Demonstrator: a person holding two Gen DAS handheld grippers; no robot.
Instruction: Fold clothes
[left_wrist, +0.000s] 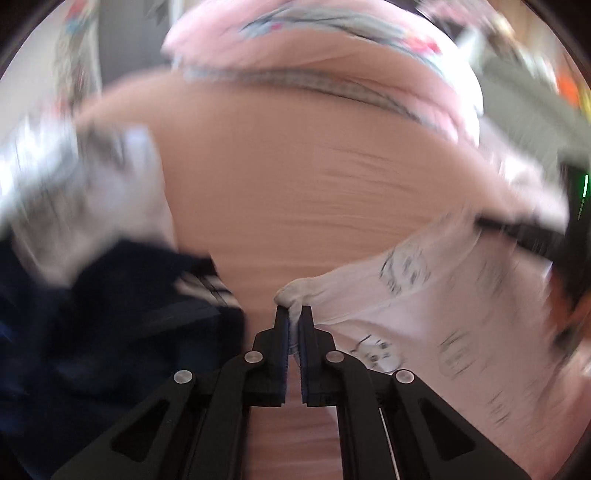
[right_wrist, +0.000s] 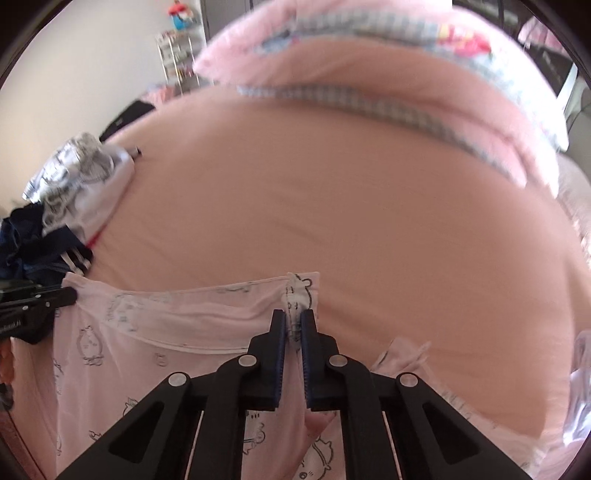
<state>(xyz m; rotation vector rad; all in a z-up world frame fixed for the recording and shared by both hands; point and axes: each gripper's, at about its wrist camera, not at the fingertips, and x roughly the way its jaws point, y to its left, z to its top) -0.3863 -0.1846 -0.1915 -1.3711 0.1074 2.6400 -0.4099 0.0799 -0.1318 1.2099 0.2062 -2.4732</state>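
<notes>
A pale pink garment (right_wrist: 155, 332) printed with small cartoon animals stretches between both grippers over a pink bed sheet (right_wrist: 314, 192). My right gripper (right_wrist: 294, 315) is shut on one corner of its top hem. My left gripper (left_wrist: 294, 312) is shut on the other bunched corner of the same garment (left_wrist: 436, 295). In the right wrist view the left gripper (right_wrist: 55, 295) shows as a black tool at the left edge, holding the hem. The left wrist view is motion-blurred.
A pile of other clothes lies at the left: a navy garment with white stripes (left_wrist: 122, 314) and a white printed one (right_wrist: 81, 173). A pink quilt with a checked border (right_wrist: 369, 74) lies folded across the far side of the bed.
</notes>
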